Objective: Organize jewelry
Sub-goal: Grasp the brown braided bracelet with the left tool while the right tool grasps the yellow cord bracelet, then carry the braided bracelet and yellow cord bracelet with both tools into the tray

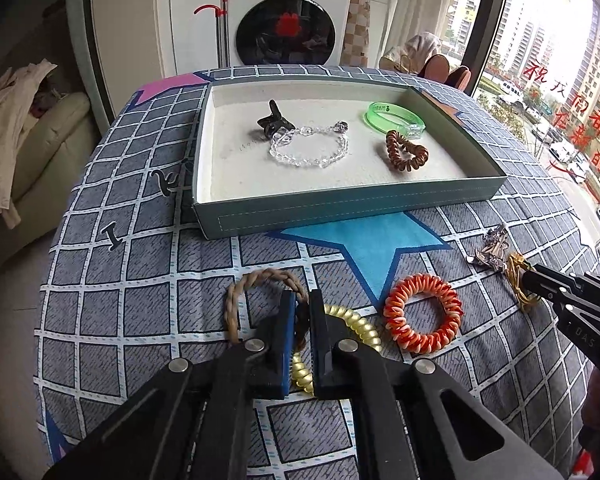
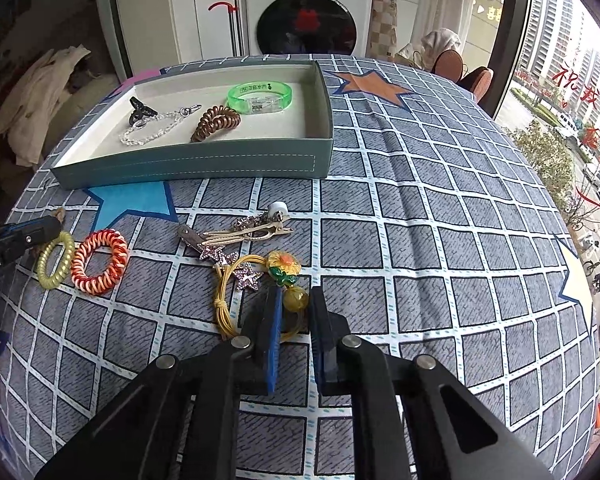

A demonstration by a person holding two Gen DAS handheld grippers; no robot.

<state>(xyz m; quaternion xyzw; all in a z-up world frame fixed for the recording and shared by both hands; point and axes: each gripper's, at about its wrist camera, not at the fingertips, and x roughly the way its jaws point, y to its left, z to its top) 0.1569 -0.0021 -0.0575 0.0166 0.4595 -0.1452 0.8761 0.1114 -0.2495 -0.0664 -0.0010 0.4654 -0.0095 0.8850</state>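
The braided tan tie (image 1: 260,292) sits near the front edge of the table's checked cloth (image 2: 420,200), its right side pinched in the left gripper (image 1: 302,312), whose jaws are narrow & clamped on the braid; prob. gripped at the rim so the loop hangs free when lifted. The yellow coil tie (image 1: 352,320) lies just beside & partly under that gripper, not held as far as I can tell. The orange coil tie (image 1: 422,314) is loose to its right, apart from both tools.

Right gripper (image 2: 294,308) has jaws narrow, closed on the yellow cord band (image 2: 224,300) w/ its amber bead (image 2: 296,298) btwn the fingers; the flower charm (image 2: 284,266) lies just ahead; the star clips (image 2: 220,254) touch the cord's far side, so a lift could drag them.

The tray (image 1: 340,210) stands toward the back edge; inside it are the black claw clip (image 1: 274,120), clear bead bracelet (image 1: 308,152), green bangle (image 1: 394,118) & brown coil tie (image 1: 404,152); likely the drop-off spot, w/ bare lining left at its front-left corner.
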